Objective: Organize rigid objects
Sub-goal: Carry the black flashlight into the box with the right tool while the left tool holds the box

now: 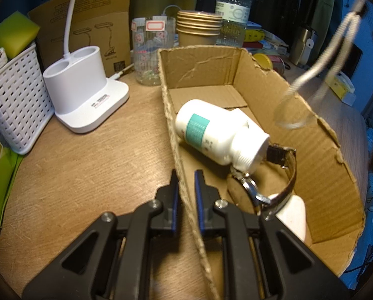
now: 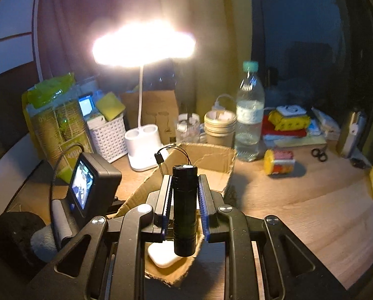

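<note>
An open cardboard box (image 1: 323, 175) stands on the wooden desk. Inside it lie a white pill bottle (image 1: 211, 130) on its side, a wristwatch (image 1: 251, 187) with a dark strap, and a white case (image 1: 292, 212). My left gripper (image 1: 186, 177) is shut on the box's near left wall, one finger on each side of it. My right gripper (image 2: 185, 177) is shut on a black flashlight (image 2: 184, 207), held upright above the box (image 2: 211, 157) and the white case (image 2: 161, 255). A blurred pale cord (image 1: 318, 70) dangles over the box's right wall.
Left of the box stand a white lamp base (image 1: 86, 90) and a white woven basket (image 1: 14, 100). Behind it are a glass jar (image 1: 151, 50), stacked paper cups (image 1: 198, 27) and a water bottle (image 1: 232, 7). A yellow-lidded can (image 2: 278, 162) and scissors (image 2: 318, 153) lie to the right.
</note>
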The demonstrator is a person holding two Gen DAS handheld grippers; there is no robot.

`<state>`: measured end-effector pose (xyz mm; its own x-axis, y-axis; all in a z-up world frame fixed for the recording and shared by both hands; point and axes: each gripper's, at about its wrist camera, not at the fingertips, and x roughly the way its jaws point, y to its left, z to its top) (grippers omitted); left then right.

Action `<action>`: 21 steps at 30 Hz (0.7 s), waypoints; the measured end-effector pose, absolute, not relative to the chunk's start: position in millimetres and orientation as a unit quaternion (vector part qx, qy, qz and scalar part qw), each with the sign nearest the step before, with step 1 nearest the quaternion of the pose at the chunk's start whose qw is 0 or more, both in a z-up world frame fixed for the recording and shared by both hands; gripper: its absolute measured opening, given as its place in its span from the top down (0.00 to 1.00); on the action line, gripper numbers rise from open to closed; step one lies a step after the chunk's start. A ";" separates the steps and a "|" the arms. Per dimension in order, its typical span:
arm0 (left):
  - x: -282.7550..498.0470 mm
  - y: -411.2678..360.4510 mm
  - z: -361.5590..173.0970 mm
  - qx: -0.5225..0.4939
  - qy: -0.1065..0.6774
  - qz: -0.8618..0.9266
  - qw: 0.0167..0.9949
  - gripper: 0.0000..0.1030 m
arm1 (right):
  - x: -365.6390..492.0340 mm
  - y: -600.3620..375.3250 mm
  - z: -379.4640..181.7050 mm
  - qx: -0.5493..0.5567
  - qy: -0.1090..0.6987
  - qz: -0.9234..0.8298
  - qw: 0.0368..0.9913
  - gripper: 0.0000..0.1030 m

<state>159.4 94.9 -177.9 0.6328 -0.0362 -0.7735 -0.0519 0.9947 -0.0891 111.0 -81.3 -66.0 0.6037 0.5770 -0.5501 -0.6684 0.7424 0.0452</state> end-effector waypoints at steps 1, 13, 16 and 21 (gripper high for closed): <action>159.4 95.1 -177.8 -0.051 0.428 0.004 0.902 0.88 | 115.5 -79.0 -71.1 -0.079 0.284 0.350 0.889 0.79; 159.4 94.4 -177.9 -0.051 0.428 0.004 0.902 0.88 | 148.4 -63.4 -120.9 -0.092 0.338 0.316 0.881 0.79; 159.3 95.0 -177.7 -0.051 0.429 0.004 0.902 0.88 | 152.2 -58.1 -125.6 -0.100 0.342 0.316 0.879 0.79; 159.3 94.8 -177.7 -0.052 0.428 0.004 0.902 0.88 | 156.8 -47.7 -130.8 -0.131 0.338 0.299 0.883 0.78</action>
<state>159.3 94.8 -177.7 0.6328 -0.0363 -0.7735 -0.0521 0.9946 -0.0894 156.8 -47.7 -130.8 0.5933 0.4390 -0.6748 -0.6164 0.7869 -0.0300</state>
